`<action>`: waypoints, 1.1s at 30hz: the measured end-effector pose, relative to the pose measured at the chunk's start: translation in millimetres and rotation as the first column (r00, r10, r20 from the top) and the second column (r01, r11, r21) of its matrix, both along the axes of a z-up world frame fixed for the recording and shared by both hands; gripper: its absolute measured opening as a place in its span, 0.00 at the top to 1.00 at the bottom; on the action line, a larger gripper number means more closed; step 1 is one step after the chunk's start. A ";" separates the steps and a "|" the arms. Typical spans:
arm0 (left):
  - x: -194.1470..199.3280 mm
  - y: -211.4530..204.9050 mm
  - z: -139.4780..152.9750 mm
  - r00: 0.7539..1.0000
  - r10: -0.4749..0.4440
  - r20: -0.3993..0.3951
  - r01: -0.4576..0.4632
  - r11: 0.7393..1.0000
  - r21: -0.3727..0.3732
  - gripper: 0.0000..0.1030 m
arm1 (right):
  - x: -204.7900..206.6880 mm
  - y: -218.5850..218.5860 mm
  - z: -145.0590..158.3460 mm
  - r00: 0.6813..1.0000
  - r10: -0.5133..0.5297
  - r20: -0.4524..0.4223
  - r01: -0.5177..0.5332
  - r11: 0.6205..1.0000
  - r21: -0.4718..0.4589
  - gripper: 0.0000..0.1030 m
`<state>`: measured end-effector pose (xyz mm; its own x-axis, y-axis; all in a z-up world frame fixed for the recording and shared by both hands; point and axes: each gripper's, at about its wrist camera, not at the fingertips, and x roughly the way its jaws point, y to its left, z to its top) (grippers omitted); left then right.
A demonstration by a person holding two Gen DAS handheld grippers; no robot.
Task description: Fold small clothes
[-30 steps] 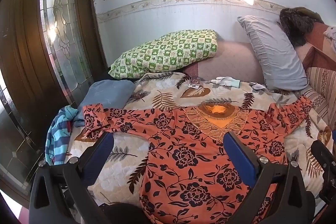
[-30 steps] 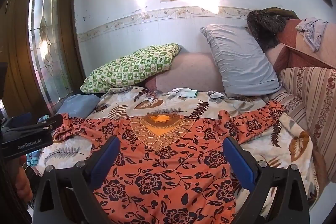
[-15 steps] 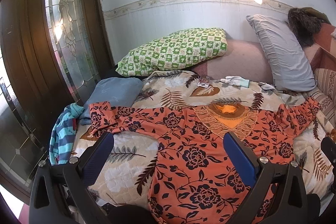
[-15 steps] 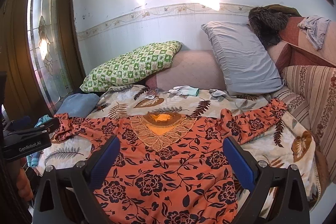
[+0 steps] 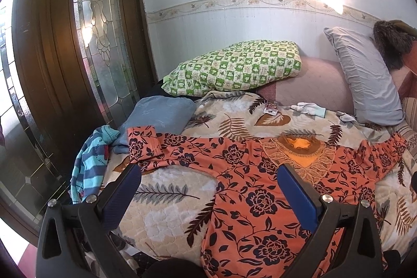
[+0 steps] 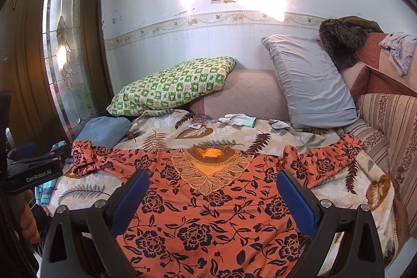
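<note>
An orange floral top lies spread flat on the leaf-print bedspread, sleeves out to both sides, its lace neckline toward the pillows. The left sleeve's cuff is folded back. My left gripper hovers open above the top's left armpit, nothing between its blue pads. Over the chest of the top my right gripper is open and empty. The left gripper's body and a hand show at the left edge of the right wrist view.
A striped blue garment hangs at the bed's left edge by a folded blue cloth. A green checked pillow, a grey pillow, small socks and a small packet lie beyond. A wooden glass-panelled door stands left.
The left gripper has drifted left and slightly back, so the door and left sleeve fill more of its view. The right gripper barely moved. Both stayed open.
</note>
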<state>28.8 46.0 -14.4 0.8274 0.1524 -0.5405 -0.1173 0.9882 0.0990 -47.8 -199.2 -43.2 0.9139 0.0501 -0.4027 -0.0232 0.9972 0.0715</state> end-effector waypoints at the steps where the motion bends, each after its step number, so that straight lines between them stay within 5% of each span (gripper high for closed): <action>1: 0.0 0.1 0.2 1.000 0.002 0.001 -0.002 1.000 0.000 0.00 | -0.5 0.1 1.4 1.000 0.001 0.007 -0.001 1.000 0.002 0.03; 8: 1.2 0.3 0.5 1.000 0.007 0.003 -0.008 1.000 0.008 0.00 | -8.4 -2.8 10.9 0.995 0.029 0.096 -0.032 0.999 0.031 0.03; 33: 28.2 -37.2 -11.8 0.998 -0.048 -0.036 0.050 0.997 0.054 0.00 | 34.6 -85.8 -26.0 0.992 -0.104 -0.078 0.116 0.978 0.172 0.03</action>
